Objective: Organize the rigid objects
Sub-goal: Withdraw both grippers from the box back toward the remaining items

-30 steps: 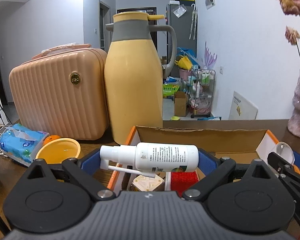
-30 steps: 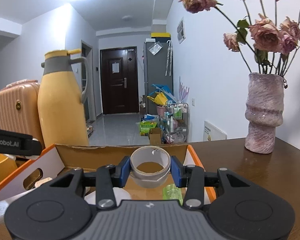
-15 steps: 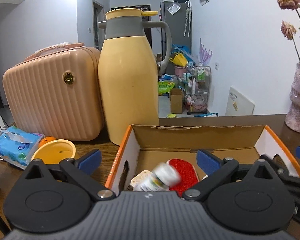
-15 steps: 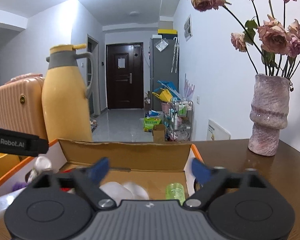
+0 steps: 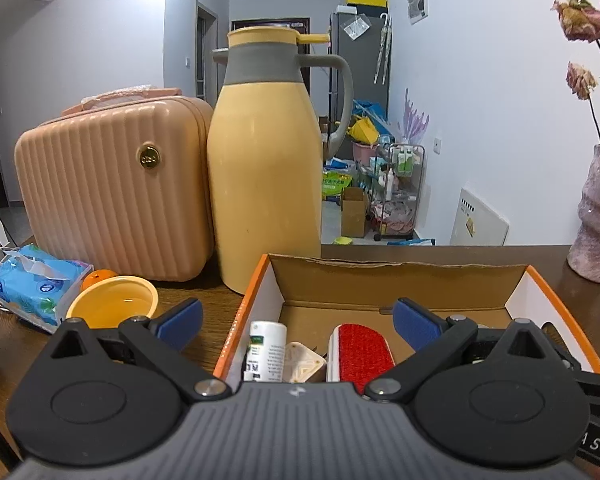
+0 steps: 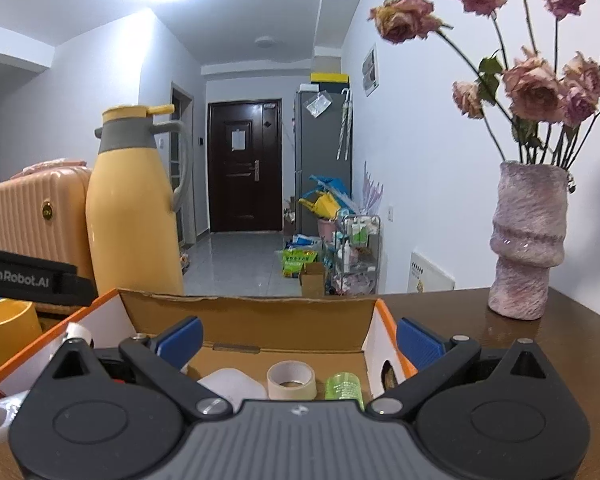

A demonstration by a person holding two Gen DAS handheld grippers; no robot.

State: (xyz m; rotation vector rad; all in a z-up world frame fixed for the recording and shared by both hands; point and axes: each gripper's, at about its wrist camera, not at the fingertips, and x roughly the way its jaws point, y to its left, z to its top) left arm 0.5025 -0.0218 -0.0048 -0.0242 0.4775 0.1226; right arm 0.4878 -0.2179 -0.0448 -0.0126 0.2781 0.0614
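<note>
An open cardboard box with orange edges (image 5: 396, 280) sits on the brown table; it also shows in the right wrist view (image 6: 252, 320). In it lie a white spray bottle (image 5: 266, 344), a red lint brush (image 5: 360, 350) and a small cream box (image 5: 302, 366). The right wrist view shows a tape roll (image 6: 291, 380), a green bottle (image 6: 343, 386) and a white object (image 6: 230, 386) in the box. My left gripper (image 5: 298, 318) is open and empty above the box's near left side. My right gripper (image 6: 298, 340) is open and empty above the box's near right side.
A tall yellow thermos jug (image 5: 266, 168) and a peach ribbed case (image 5: 112, 188) stand behind the box. A yellow cup (image 5: 112, 306) and a blue tissue pack (image 5: 36, 284) lie at left. A pink vase of dried roses (image 6: 526, 240) stands at right.
Both grippers opened. The spray bottle dropped from the left gripper into the box, and the tape roll dropped from the right gripper into the box. Both grippers rose slightly.
</note>
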